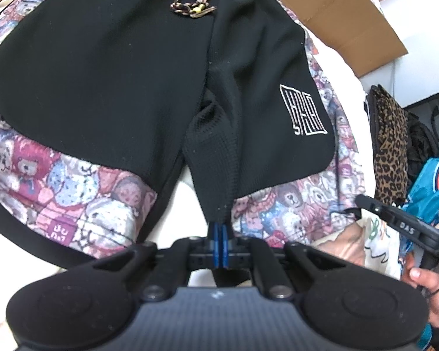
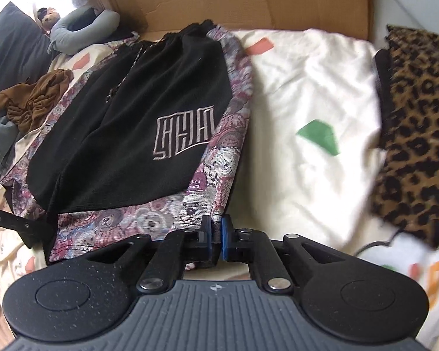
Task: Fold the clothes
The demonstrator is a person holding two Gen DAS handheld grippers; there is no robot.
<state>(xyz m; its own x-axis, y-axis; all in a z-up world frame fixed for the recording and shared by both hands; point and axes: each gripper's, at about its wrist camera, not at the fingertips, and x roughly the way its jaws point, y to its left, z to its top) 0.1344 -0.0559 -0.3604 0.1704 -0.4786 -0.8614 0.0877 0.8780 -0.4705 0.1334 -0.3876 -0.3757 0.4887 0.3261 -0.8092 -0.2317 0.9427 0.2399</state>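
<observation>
- Black waffle-knit shorts (image 1: 102, 67) with teddy-bear tapestry panels lie on a cream sheet (image 2: 307, 93).
- Left gripper (image 1: 220, 231) pinches the black inner hem.
- Right gripper (image 2: 216, 231) pinches the patterned hem corner.

— What is behind the bed (image 2: 307, 93)?
— Flattened brown cardboard (image 2: 248, 0) stands along its far edge, with bright light at the top left.
— And on the bedding?
— A white cover with green and orange patches, a grey neck pillow (image 2: 82, 29), a dark pillow (image 2: 11, 46).
</observation>
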